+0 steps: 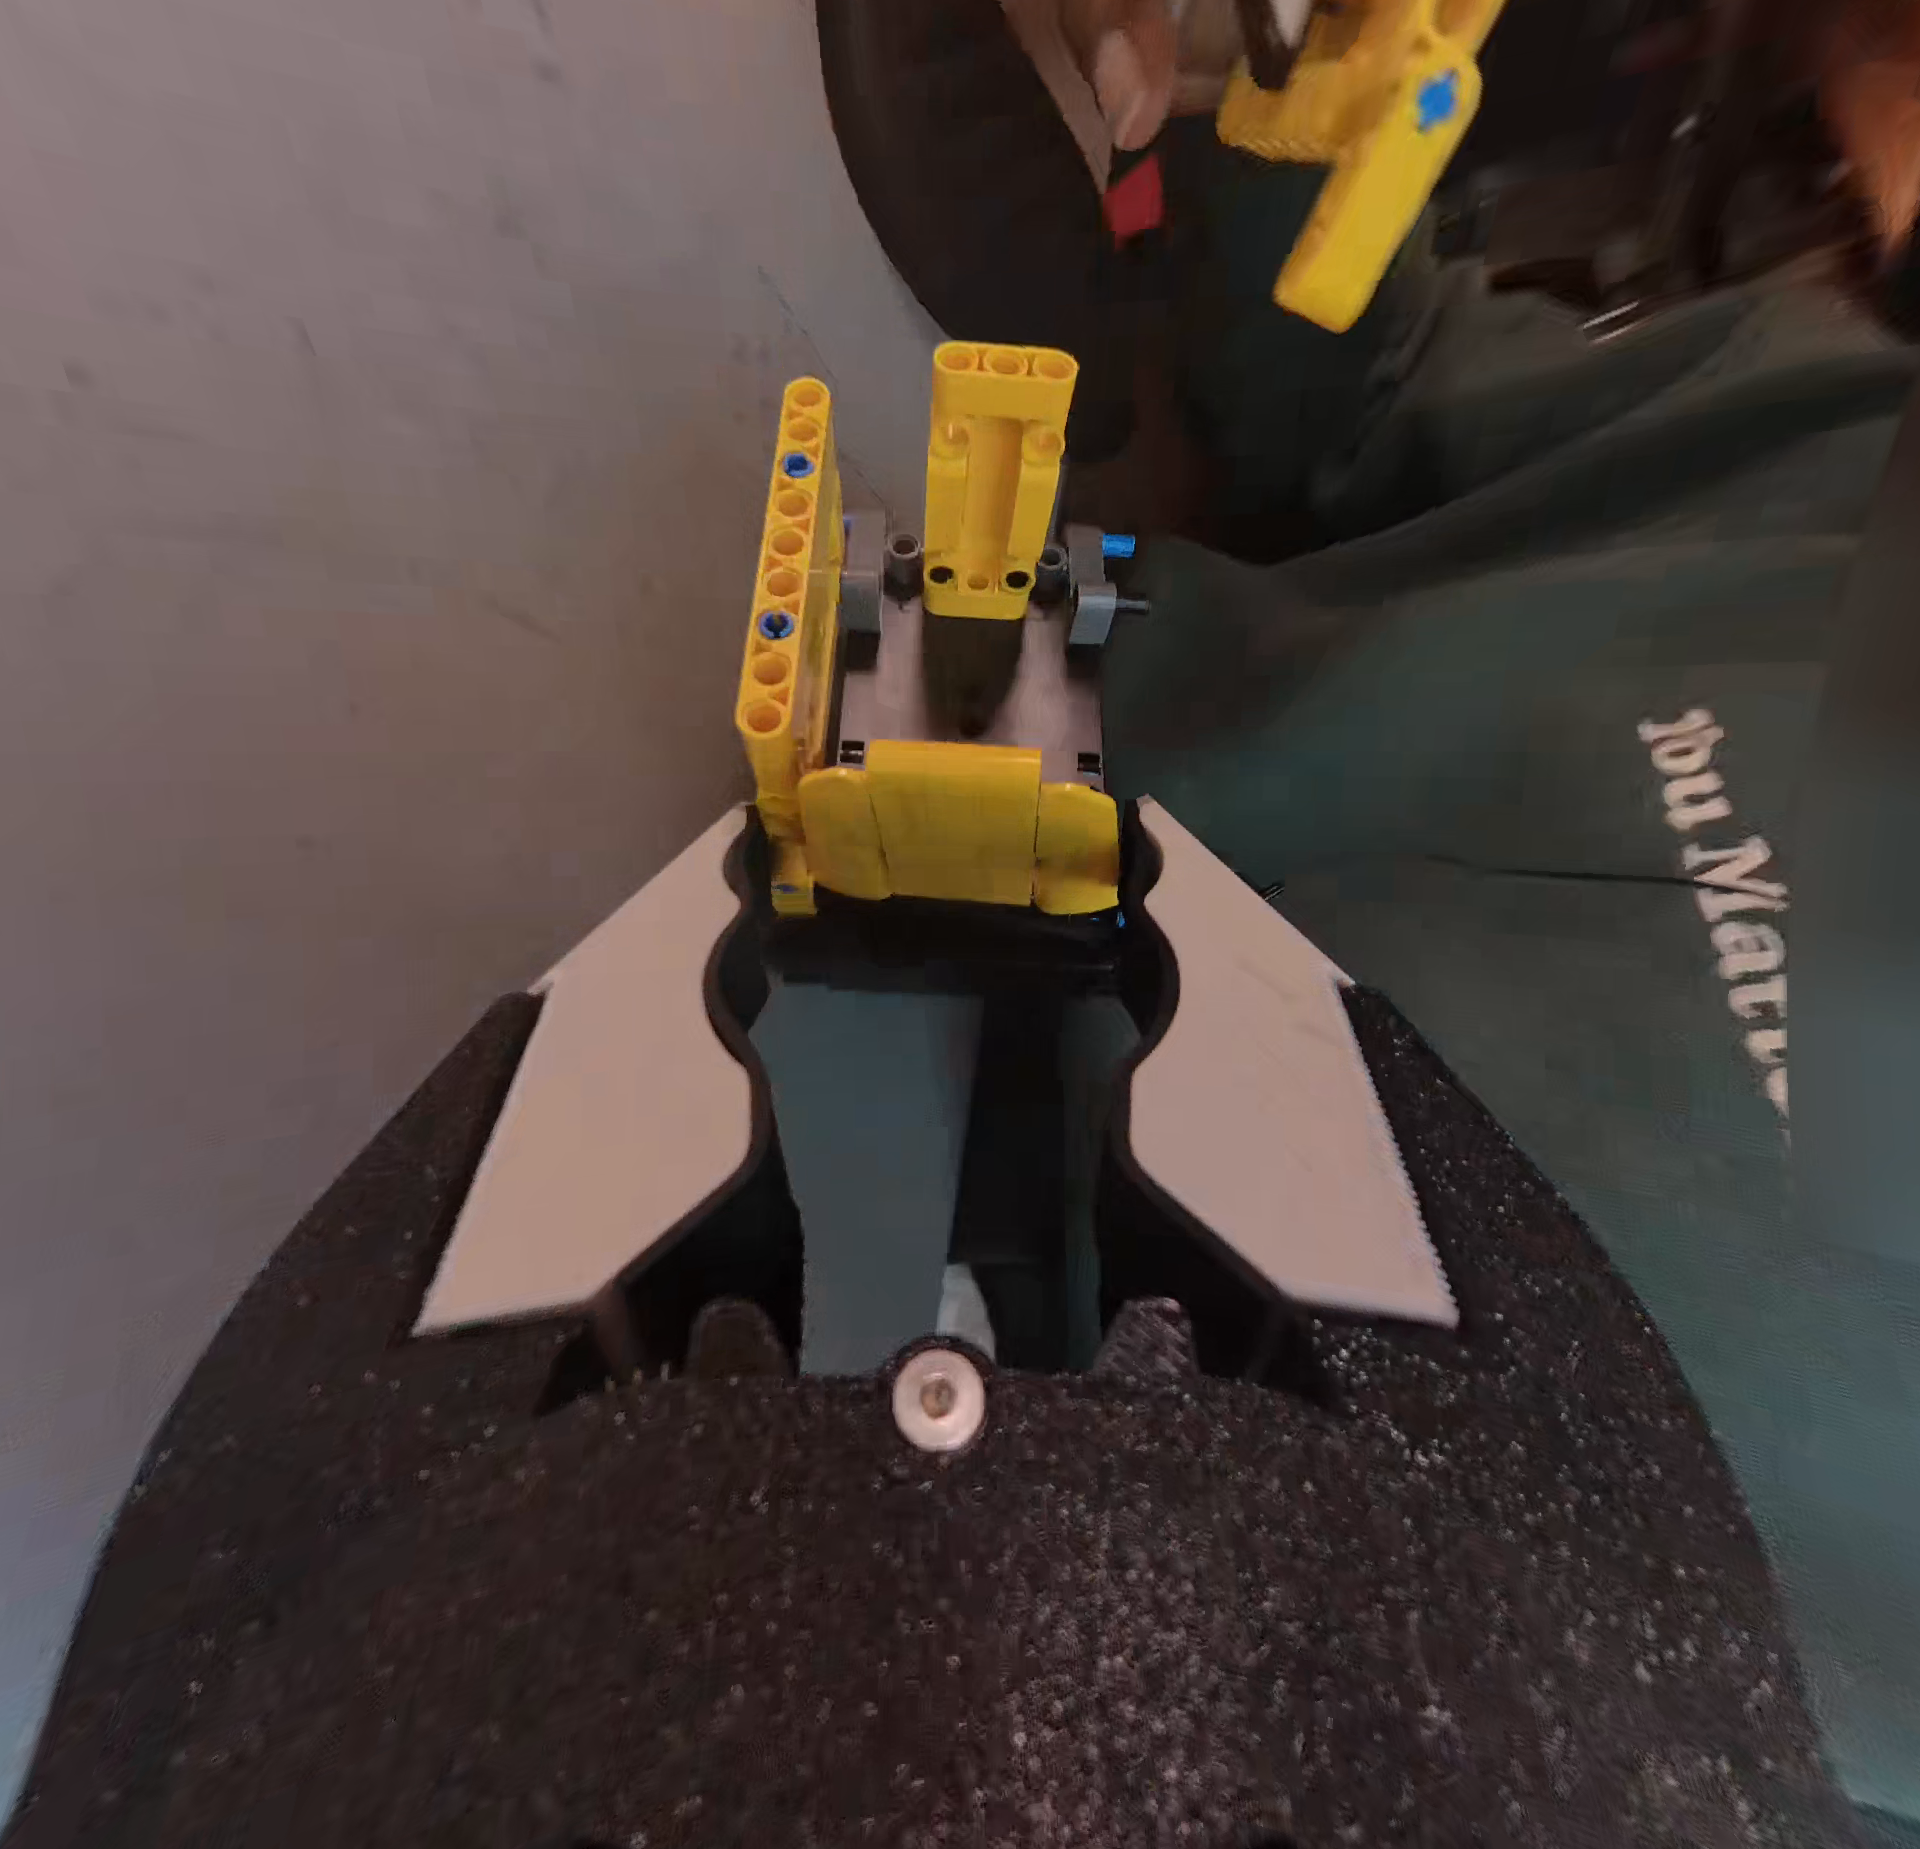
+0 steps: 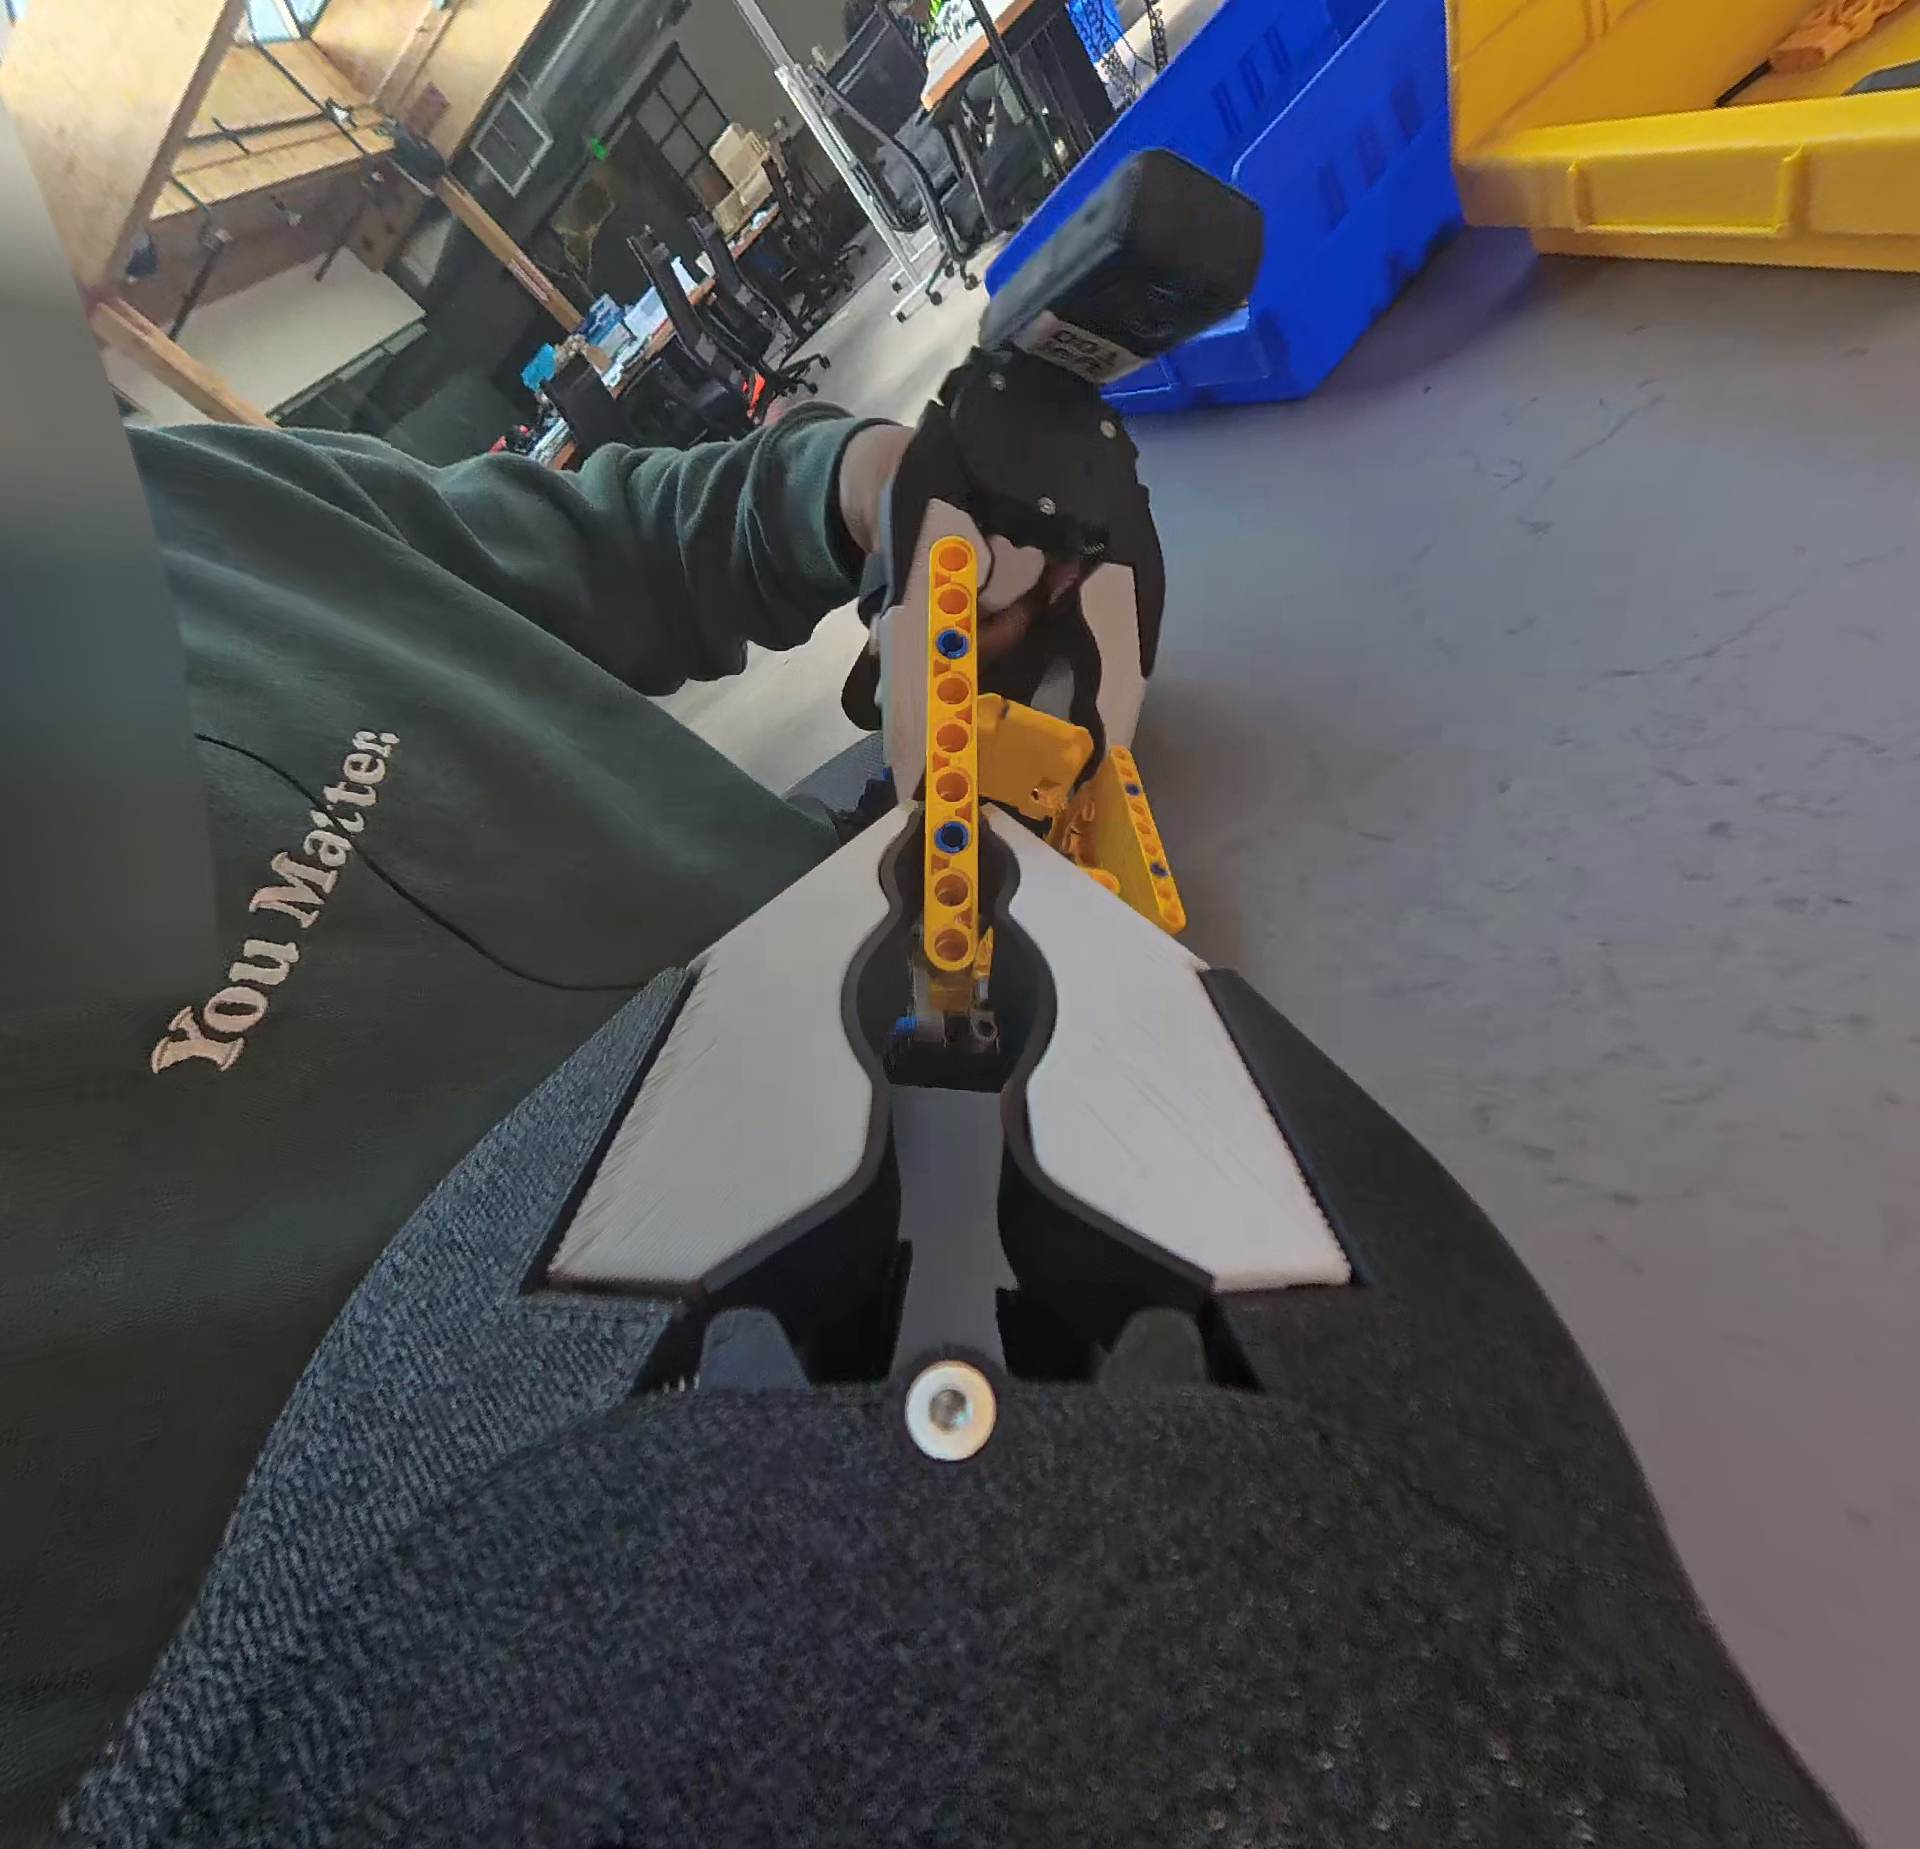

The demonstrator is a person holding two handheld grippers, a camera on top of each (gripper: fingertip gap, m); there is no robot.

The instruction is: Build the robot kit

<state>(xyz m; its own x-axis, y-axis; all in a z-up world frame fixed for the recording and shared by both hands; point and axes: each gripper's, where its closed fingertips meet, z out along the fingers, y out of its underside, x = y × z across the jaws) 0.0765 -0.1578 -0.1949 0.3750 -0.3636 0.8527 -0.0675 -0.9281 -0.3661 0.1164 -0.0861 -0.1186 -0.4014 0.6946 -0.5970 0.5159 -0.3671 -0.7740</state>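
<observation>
Grey tabletop (image 2: 1558, 760) fills the right of the right wrist view, and beyond it lies a large open workshop with desks and office chairs. At the far right of the table stand a blue plastic bin (image 2: 1299, 189) and a yellow plastic bin (image 2: 1683, 168), side by side.

At the left of that view is a person in a dark green sweatshirt (image 2: 364, 760) with pale lettering on the chest.

The right gripper (image 2: 951, 864) has its white fingers drawn narrow around a yellow beam assembly (image 2: 953, 760), a long strip with a row of round holes and two blue pins. The beam points away from the camera, with small grey and black pieces at its near end between the fingers.

Just beyond the beam is the left gripper (image 2: 1013, 739), black and white, pointing back toward the camera.

In the left wrist view, the left gripper (image 1: 940, 854) is closed on a yellow and black brick model (image 1: 935, 719), its white fingers pressing the model's near end from both sides. The model carries an upright yellow holed beam on its left, a yellow panel standing in the middle, and grey connectors with a blue pin on its right. At the top right of this view the yellow beam assembly (image 1: 1371, 137) shows blurred, well apart from the model.
</observation>
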